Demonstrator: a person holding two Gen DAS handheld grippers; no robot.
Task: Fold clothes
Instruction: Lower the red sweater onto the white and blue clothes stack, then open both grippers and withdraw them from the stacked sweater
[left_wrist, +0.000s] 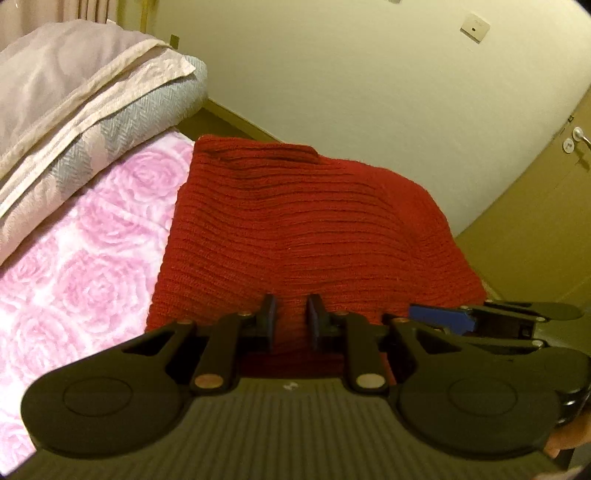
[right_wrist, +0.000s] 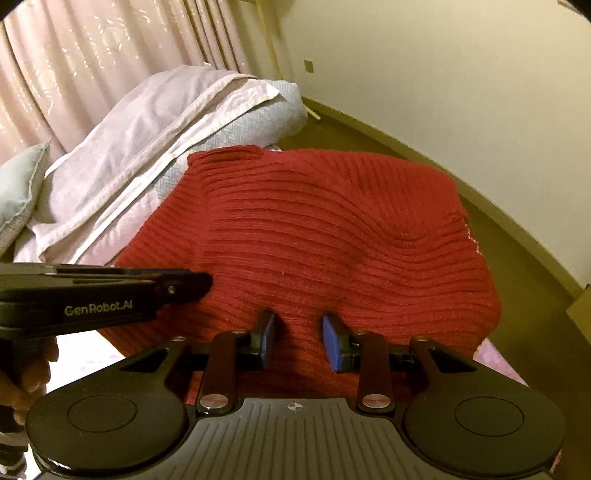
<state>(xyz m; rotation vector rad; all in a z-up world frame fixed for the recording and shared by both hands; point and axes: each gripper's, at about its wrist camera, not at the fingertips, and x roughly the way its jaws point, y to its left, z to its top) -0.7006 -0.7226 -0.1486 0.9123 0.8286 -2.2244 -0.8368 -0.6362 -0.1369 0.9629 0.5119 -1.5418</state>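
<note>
Firstly, left wrist view. Item 1: red knit sweater (left_wrist: 295, 236), ribbed, lying flat on the pink rose-patterned bedspread (left_wrist: 81, 266), its near edge directly under the fingers. Item 2: left gripper (left_wrist: 291, 317), jaws parted with a narrow strip of red knit showing between the 2 blue pads; whether they pinch the fabric cannot be told. Item 3: right gripper (left_wrist: 480, 317), seen side-on at the right, one blue pad visible, level with the sweater's near right corner. Item 4: folded bedding (left_wrist: 92, 99), pale lilac over grey herringbone, stacked at the far left. Item 5: cream wall (left_wrist: 369, 74) and a door with handle (left_wrist: 576, 136) at far right.

Next, right wrist view. Item 1: same sweater (right_wrist: 332, 236), filling the centre, collar at the far left corner. Item 2: right gripper (right_wrist: 299, 339), jaws apart above the knit's near edge, grip not determinable. Item 3: left gripper (right_wrist: 192, 284), side-on at left, marked GenRobot.AI, a hand (right_wrist: 29, 369) beneath it. Item 4: pink curtain (right_wrist: 92, 55) behind the bedding (right_wrist: 166, 122).
</note>
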